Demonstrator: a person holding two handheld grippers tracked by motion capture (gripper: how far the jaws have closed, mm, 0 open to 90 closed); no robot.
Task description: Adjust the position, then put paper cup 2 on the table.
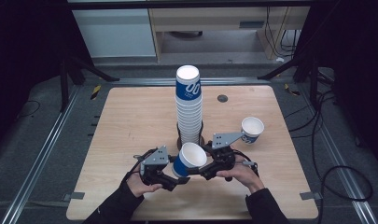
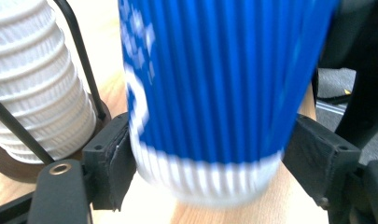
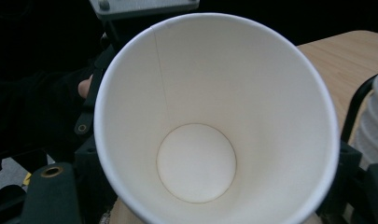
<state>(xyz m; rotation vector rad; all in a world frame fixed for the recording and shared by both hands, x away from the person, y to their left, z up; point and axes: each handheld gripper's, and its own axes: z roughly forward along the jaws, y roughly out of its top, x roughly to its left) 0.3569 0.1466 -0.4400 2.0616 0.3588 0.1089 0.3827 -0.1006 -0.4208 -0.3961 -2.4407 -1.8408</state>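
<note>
A blue ribbed paper cup with a white inside hangs tilted just above the table's front, between both grippers. My left gripper holds it low down: in the left gripper view the cup fills the gap and both black pads press near its white base. My right gripper comes in from the right. In the right gripper view I look straight into the cup's open mouth, whose rim sits between the right gripper's jaws and hides their tips.
A tall stack of white-rimmed cups stands in a black wire holder just behind the held cup, close to both grippers. One more blue cup stands at the right on the wooden table. Black stand legs flank the table's far corners.
</note>
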